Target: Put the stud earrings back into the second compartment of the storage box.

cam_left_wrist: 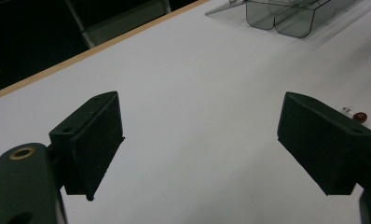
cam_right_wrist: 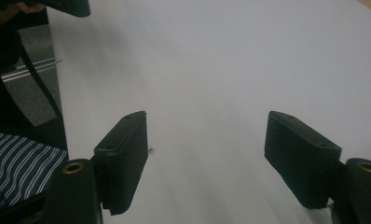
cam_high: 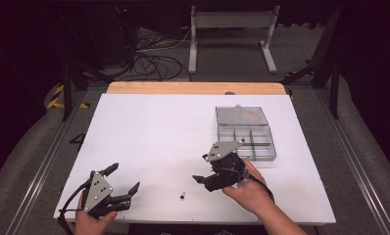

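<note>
Two grippers work over a white table. Both have their jaws spread apart, and neither grips anything.

Right gripper: held in the person's right hand, it sits at the near right of the table, just in front of a clear plastic box. Its jaws point left toward the middle of the table. In the right gripper view, the right gripper has its two black pads wide apart, with bare white surface between them and no contact with any part. A tiny dark speck lies on the table just beside the inner edge of the left pad; what it is cannot be told.

Left gripper: held in the left hand at the near left corner of the table. In the left gripper view, the left gripper is also released, pads well separated, with blank table between them.

Small red part: it lies on the table near the front edge, between the two grippers and closer to the right one, touching neither. In the left gripper view the small red part shows two thin wire legs and rests just beyond the outer edge of the right-hand pad.

Clear plastic box: lid open toward the far side, interior split into compartments, positioned at the right of the table. Its contents are too small to identify.
</note>
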Tool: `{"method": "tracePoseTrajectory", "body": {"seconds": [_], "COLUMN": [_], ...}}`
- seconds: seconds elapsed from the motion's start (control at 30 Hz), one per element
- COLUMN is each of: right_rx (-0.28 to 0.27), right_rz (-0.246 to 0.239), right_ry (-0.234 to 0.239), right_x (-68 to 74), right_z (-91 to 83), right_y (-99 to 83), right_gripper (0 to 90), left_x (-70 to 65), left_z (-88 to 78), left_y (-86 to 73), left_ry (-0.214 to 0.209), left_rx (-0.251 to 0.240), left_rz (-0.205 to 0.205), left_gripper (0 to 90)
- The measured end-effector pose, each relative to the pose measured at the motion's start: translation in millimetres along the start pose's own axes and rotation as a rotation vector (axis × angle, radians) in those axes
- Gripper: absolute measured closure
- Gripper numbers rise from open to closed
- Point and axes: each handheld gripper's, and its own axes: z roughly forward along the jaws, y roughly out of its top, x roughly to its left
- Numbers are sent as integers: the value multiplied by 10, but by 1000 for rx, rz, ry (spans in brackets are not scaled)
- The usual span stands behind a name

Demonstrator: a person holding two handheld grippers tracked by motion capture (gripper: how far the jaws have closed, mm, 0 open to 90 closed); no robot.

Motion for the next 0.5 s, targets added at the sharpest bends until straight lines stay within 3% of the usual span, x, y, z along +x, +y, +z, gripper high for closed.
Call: {"method": "tracePoseTrajectory", "body": {"seconds": [0.5], "right_rx": [46], "right_rz": [-14], "right_ry": [98], "right_x": [257], "right_z": [362], "right_y": [-87], "right_gripper": [355], "left_x": [-2], "left_z": [-2], "left_y": [1], "left_ry": [0], "left_rx": [0], "left_rz": [-2], "left_gripper": [147]}}
